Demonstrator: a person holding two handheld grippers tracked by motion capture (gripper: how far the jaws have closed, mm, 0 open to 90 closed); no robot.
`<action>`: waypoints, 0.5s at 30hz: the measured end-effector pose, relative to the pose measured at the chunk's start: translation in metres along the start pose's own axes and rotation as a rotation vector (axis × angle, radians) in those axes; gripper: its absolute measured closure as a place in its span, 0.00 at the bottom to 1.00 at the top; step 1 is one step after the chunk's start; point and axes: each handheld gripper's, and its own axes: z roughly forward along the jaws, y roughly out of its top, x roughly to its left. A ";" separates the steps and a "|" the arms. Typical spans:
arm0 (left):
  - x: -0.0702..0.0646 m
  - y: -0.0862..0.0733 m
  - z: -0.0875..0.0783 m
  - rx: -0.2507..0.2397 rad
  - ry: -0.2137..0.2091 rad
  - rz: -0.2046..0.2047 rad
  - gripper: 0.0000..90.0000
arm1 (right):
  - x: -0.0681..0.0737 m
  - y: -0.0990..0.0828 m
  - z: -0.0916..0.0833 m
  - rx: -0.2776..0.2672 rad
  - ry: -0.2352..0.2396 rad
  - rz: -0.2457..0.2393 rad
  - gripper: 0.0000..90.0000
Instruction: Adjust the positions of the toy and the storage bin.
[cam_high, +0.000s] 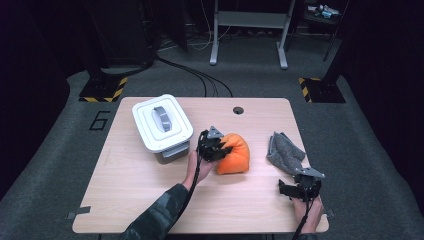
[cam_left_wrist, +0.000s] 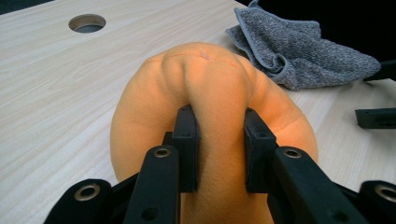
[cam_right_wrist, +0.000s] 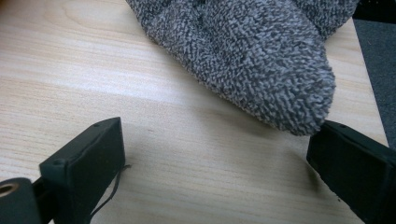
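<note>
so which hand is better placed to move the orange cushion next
Left. The left gripper is already pinched on a fold of the orange cushion. The right gripper sits open by the grey cloth, apart from the cushion.

The counter (cam_high: 150, 190) is pale wood-grain laminate, smooth with a slight sheen. The orange cushion (cam_left_wrist: 210, 88) looks like soft, matt, velvety cloth with a fine stitched seam, and it puckers where the left claw (cam_left_wrist: 219, 154) pinches it. That claw is matt black plastic, faintly ridged, with metal-looking eyelets. The grey towel (cam_right_wrist: 252, 51) is coarse, looped terry, rough and dull. The right claw (cam_right_wrist: 215, 168) is the same matt black. The white bin (cam_high: 162, 122) looks like smooth plastic.
</note>
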 end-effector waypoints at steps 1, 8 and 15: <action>0.000 -0.001 -0.002 -0.006 0.000 -0.001 0.80 | 0.000 0.000 0.000 -0.001 -0.002 -0.002 0.04; -0.003 -0.006 -0.017 -0.023 -0.023 -0.009 0.80 | 0.000 0.000 0.000 0.004 -0.003 -0.002 0.03; -0.007 -0.014 -0.031 -0.027 -0.037 -0.012 0.79 | 0.000 0.000 0.000 0.005 -0.002 -0.002 0.03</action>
